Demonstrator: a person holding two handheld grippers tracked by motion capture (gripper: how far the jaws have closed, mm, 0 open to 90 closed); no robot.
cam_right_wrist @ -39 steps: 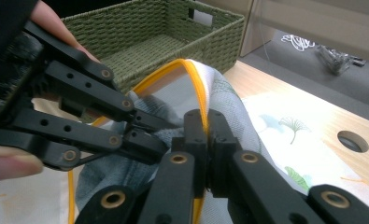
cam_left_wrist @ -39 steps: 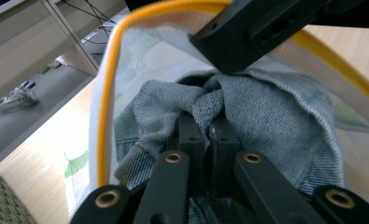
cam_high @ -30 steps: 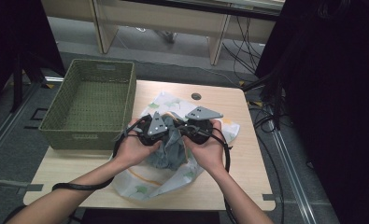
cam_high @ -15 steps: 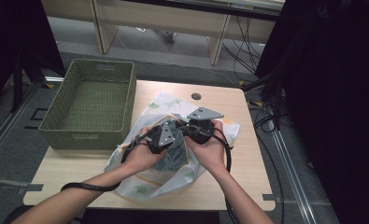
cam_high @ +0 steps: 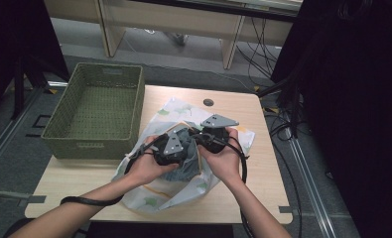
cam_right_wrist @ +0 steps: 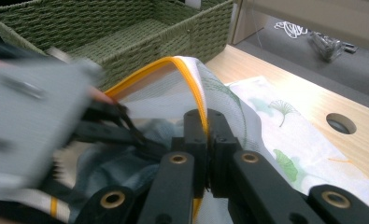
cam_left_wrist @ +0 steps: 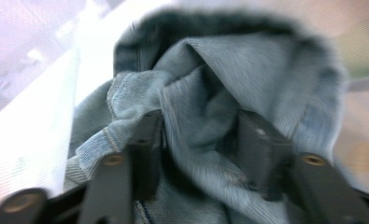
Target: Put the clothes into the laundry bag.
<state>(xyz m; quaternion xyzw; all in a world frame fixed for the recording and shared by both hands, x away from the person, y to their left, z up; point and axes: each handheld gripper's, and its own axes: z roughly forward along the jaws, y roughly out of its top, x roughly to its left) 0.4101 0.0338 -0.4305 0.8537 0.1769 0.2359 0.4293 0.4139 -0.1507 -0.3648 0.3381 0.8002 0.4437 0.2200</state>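
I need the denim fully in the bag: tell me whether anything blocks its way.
Nothing visible does. The right gripper pinches the mesh bag's orange-edged rim up, and the left gripper's just-opened jaws straddle the denim garment inside the mouth.

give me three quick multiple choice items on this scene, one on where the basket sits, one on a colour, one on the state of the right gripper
1. Where does the woven basket stand, seen from the high view?
A. on the left part of the table
B. on the floor behind the table
C. on top of the mesh bag

2. What colour is the trim on the mesh bag's opening?
A. red
B. orange-yellow
C. blue

3. How does the right gripper stand?
A. wide open above the basket
B. shut on the denim
C. shut on the mesh bag's rim

Answers:
1. A: the basket rests on the table at its left, beside the bag.
2. B: the right gripper view shows an orange-yellow band along the rim.
3. C: its jaws meet on the trimmed edge, while the denim garment lies between the left gripper's opened jaws.
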